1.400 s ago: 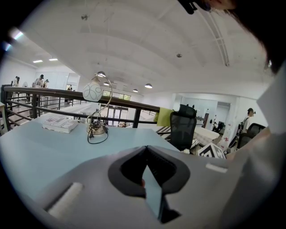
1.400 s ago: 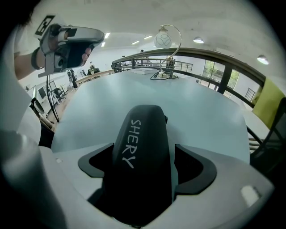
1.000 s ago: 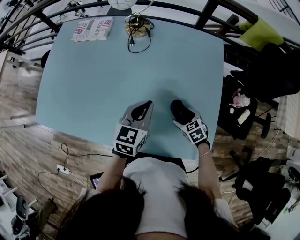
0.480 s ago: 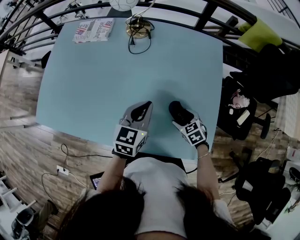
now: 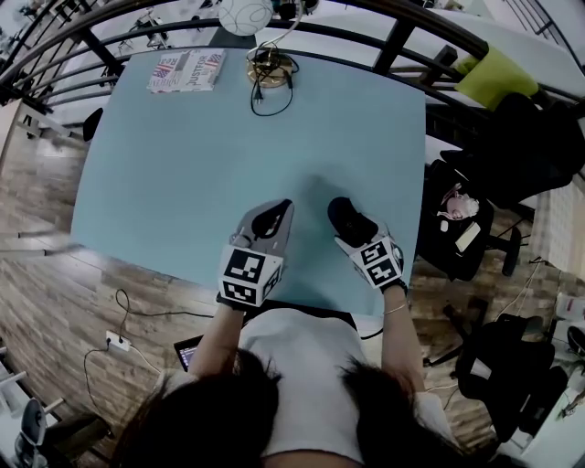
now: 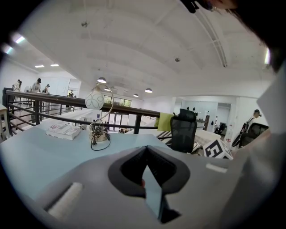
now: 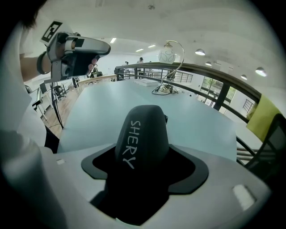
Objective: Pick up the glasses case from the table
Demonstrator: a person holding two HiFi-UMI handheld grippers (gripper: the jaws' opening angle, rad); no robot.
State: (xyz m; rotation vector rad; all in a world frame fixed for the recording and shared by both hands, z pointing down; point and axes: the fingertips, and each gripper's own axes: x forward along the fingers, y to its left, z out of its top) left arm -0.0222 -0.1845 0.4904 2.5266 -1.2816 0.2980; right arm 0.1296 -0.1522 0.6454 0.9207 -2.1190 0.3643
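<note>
- currently, glasses case [image 7: 142, 134]: dark, rounded, with pale hand lettering "shery" along its top. it sits lengthwise between the two jaws of the right gripper [image 5: 347, 218], its rounded end jutting forward over the near part of the desk [image 5: 183, 155].
- right gripper: closed on the case, the jaws standing fairly wide because the case fills the gap from side to side. its marker cube [image 5: 379, 260] is toward the person. it points forward and down.
- left gripper [image 5: 289, 203]: just to the left of the case and not touching it. the jaw tips meet at a point, leaving only a loop-shaped gap behind them, with nothing in it. its marker cube [image 5: 245, 276] hangs past the near edge of the desk.
- desk: pale blue top, bare around both grippers.
- printed booklet [image 5: 187, 70]: lying flat at the far left corner of the desk, well apart from the case.
- lamp [image 5: 247, 14]: white globe shade on a curved stem, brass base [image 5: 271, 64] at the far edge, with a black cord [image 5: 271, 91] looped on the desk in front of it.
- black railing [image 5: 393, 37]: runs behind the far edge of the desk.
- black office chair [image 6: 183, 129]: beyond the right side of the desk, with a yellow-green cloth [image 5: 494, 78] near it.
- wood floor [image 5: 55, 302]: to the left of and below the desk.
</note>
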